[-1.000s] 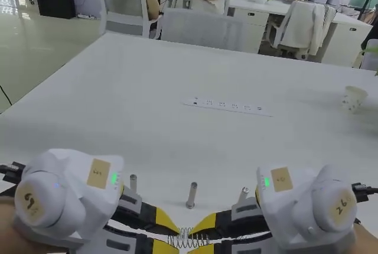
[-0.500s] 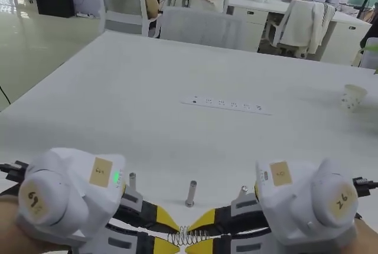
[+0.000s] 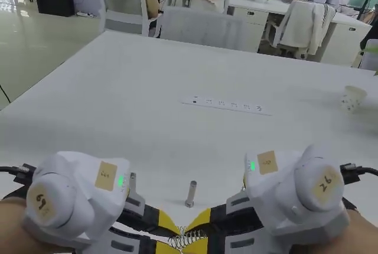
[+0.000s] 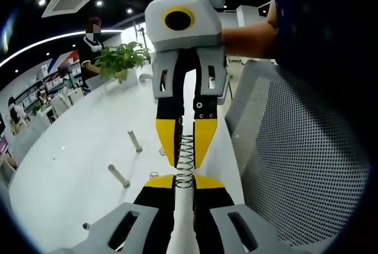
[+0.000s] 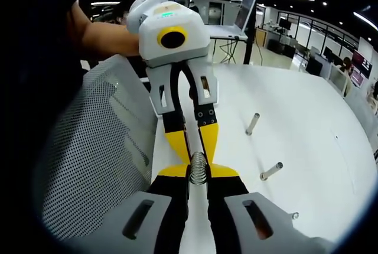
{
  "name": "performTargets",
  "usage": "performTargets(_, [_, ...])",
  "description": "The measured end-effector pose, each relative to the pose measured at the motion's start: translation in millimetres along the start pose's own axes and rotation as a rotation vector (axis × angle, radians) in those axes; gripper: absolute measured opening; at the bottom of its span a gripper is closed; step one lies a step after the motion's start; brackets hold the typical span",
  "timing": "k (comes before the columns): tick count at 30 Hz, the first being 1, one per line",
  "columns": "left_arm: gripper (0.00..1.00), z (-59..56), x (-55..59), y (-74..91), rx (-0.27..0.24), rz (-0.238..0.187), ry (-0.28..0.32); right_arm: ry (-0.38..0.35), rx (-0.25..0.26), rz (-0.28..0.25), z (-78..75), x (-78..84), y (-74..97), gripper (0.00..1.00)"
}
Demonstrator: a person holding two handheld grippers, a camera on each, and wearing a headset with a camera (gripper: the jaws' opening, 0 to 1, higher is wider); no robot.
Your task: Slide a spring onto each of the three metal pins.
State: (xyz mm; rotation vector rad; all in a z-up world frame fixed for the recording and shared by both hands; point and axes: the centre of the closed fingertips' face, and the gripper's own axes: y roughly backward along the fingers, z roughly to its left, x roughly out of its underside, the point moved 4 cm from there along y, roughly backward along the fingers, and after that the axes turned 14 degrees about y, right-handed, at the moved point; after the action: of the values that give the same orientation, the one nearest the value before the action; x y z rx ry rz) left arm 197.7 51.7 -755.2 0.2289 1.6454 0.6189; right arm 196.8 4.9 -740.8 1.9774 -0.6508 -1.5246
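Left hand-held gripper [image 4: 184, 183]: jaws drawn narrow and pinched on one end of a spring [image 4: 185, 156], low at the near edge of the tabletop [image 3: 177, 88].
Right hand-held gripper [image 5: 198, 176]: jaws also narrow, closed on the other end of the same spring. It faces the left one tip to tip, so the coil is strung between the two pairs of yellow tips.
Spring: held in the air just above the tabletop, lying roughly level. It is in front of the pins and touches none of them. It looks slightly stretched between the two grips, though that is a judgement from the left gripper view.
Pins: three short metal posts stand upright in a row on the tabletop, just beyond the gripper tips. In the right gripper view they are the first pin [image 5: 253, 123], the second pin [image 5: 271, 171] and the third pin [image 5: 293, 215]. The third is seen nearly end-on and small.
State of pins: all three look bare, with no coil around any shaft.
Done so far: one spring has been picked up. As far as the pictures show, nothing has been threaded yet.
Left to do: free one end of the spring, stand it upright over a pin and lower it on. Then do the same for the other two pins with two more springs.
Progress: early, with the first of three placements not yet begun.
Beyond: a power strip [image 3: 227, 105] is set into the tabletop further out, and a paper cup [image 3: 354, 97] stands far to the right.
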Motion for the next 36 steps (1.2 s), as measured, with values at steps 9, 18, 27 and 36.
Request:
performTargets(9, [0.02, 2.1, 1.4, -3.8, -0.003, -0.023, 0.014, 0.024, -0.036, 0.115, -3.6, -3.7, -1.5, 0.08])
performTargets(18, [0.02, 7.9, 0.1, -2.6, -0.019, -0.062, 0.039, 0.074, -0.088, 0.2, -13.1, -16.1, -5.6, 0.08])
performTargets(27, [0.02, 12.8, 2.6, 5.3, -0.04, -0.079, 0.055, 0.101, -0.124, 0.235, -18.8, -22.5, -10.3, 0.08])
performTargets(36, [0.04, 20.2, 8.4, 12.4, -0.075, -0.082, 0.096, 0.113, -0.147, 0.234, -27.2, -34.6, -15.1, 0.08])
